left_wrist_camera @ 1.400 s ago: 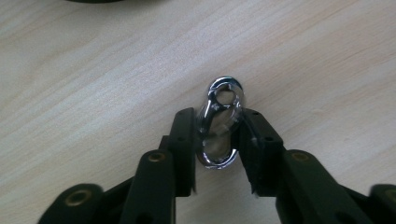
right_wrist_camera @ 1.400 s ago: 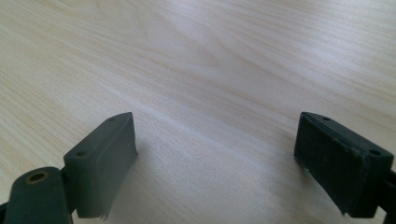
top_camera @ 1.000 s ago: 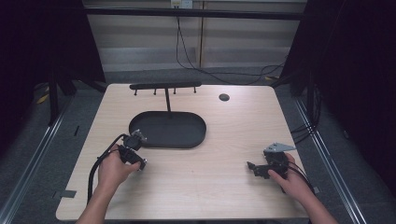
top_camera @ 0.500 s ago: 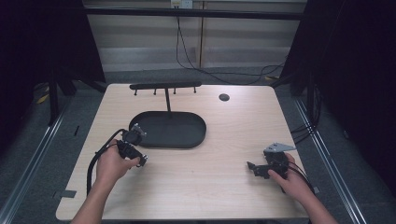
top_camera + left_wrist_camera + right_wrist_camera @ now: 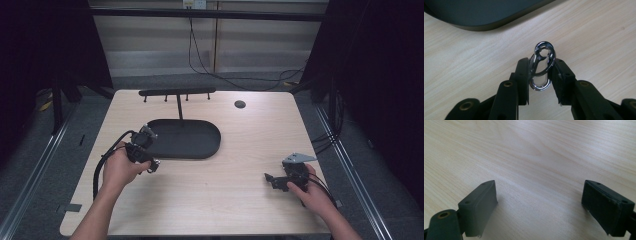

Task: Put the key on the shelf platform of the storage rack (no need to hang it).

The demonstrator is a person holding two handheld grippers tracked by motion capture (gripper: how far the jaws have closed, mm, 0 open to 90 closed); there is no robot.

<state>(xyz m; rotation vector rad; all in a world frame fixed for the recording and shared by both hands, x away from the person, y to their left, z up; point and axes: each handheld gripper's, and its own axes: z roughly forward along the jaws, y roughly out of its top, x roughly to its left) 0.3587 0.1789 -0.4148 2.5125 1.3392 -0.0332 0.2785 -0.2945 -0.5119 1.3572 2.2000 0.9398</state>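
Observation:
A shiny metal carabiner clip [image 5: 541,65] is pinched between the jaws of my left gripper [image 5: 541,75], held just above the wooden table. In the high view my left gripper [image 5: 152,166] sits at the front left edge of the black oval tray [image 5: 200,142]. The tray's dark rim [image 5: 474,23] crosses the top of the left gripper view. My right gripper [image 5: 270,179] rests low over the table at the front right. Its jaws stand wide apart in the right gripper view with bare wood between the pads [image 5: 480,207].
A black rack with a crossbar and small pegs [image 5: 177,93] stands on a post behind the tray. A small dark round disc [image 5: 240,104] lies at the back right of the table. Cables trail from both grippers.
My left gripper has moved slightly back and left, closer to the tray's front edge. The right gripper has not moved.

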